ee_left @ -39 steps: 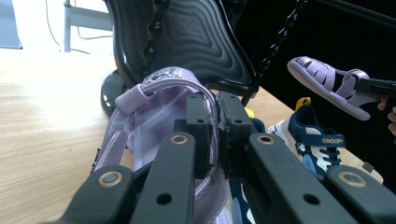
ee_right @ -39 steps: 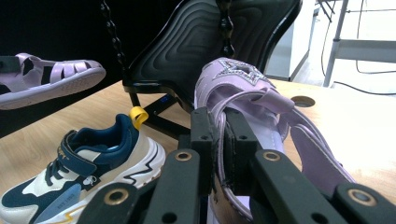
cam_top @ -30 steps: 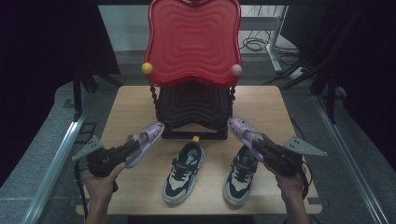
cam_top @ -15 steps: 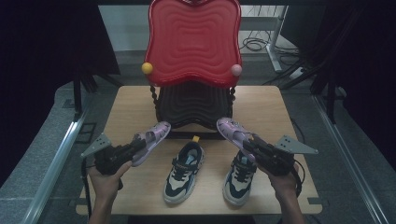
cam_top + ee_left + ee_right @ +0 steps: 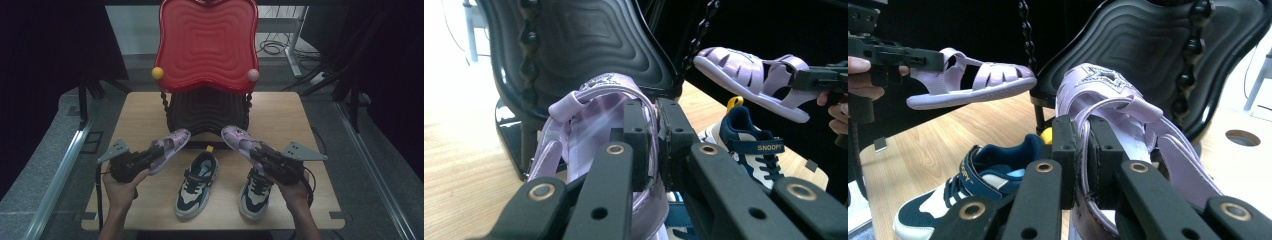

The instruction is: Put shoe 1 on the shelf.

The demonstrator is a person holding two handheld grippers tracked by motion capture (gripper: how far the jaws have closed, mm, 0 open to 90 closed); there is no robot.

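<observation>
My left gripper (image 5: 156, 152) is shut on the heel strap of a lilac sandal (image 5: 171, 142) and holds it off the table, toe toward the black chair seat (image 5: 207, 112). In the left gripper view the jaws (image 5: 656, 115) pinch that sandal's strap (image 5: 589, 115). My right gripper (image 5: 256, 153) is shut on the matching lilac sandal (image 5: 237, 138), also lifted and toe-first toward the seat. The right gripper view shows its jaws (image 5: 1080, 127) clamped on a strap of the star-trimmed sandal (image 5: 1108, 95). The two sandals hang side by side, apart, just in front of the seat.
Two navy and white sneakers (image 5: 196, 182) (image 5: 256, 189) lie on the wooden table (image 5: 300, 115) below the grippers. A small chair with a red wavy back (image 5: 207, 45) and bead chains stands at the table's far middle. Metal rails run along both sides of the table.
Both hands have carried their sandals forward and inward, so the toes now sit closer together and nearer the black seat. The sneakers have not moved.
</observation>
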